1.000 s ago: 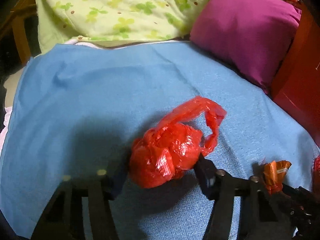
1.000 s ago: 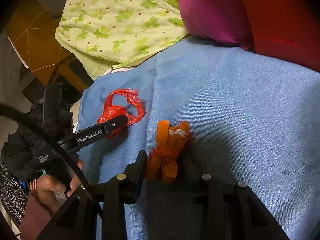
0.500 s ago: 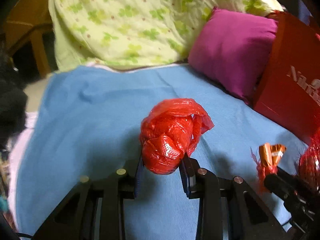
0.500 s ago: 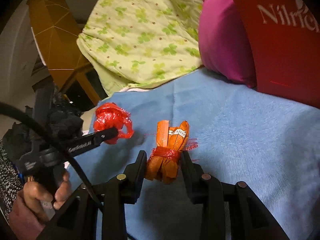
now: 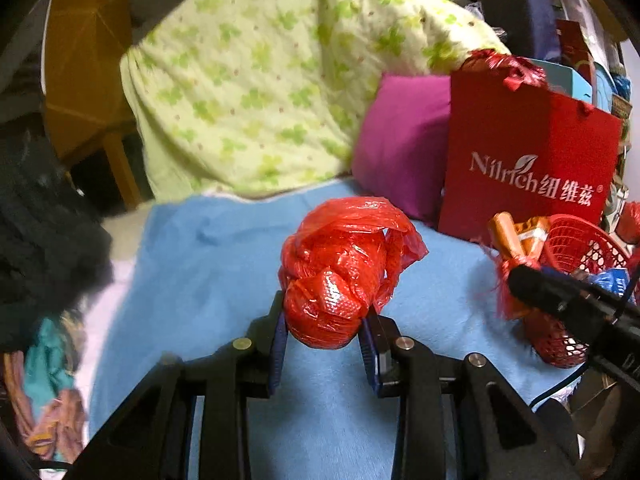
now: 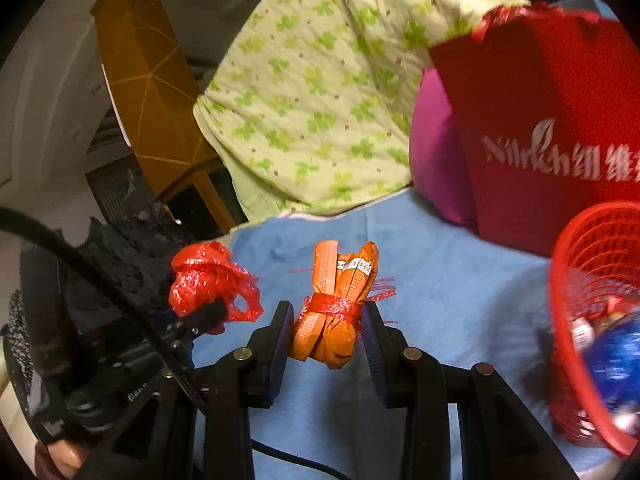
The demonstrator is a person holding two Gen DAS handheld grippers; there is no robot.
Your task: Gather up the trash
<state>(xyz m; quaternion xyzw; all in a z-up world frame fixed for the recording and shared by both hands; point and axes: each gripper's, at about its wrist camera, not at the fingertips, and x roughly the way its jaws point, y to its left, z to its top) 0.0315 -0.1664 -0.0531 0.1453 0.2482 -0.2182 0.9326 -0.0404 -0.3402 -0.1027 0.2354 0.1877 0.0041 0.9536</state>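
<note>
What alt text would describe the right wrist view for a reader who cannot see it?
The right gripper holds an orange wrapper bundle above a blue blanket. A red mesh basket stands at right; at left, the left gripper holds a crumpled red plastic bag.

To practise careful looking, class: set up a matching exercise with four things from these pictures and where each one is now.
Things:
1. red plastic bag
2. orange bundle
3. red basket
4. purple pillow

Places:
A. beside the red gift bag
B. between the right gripper's fingers
C. at the right edge, trash inside
D. between the left gripper's fingers

Pairs: 1-D, 2-B, 3-C, 4-A
</note>
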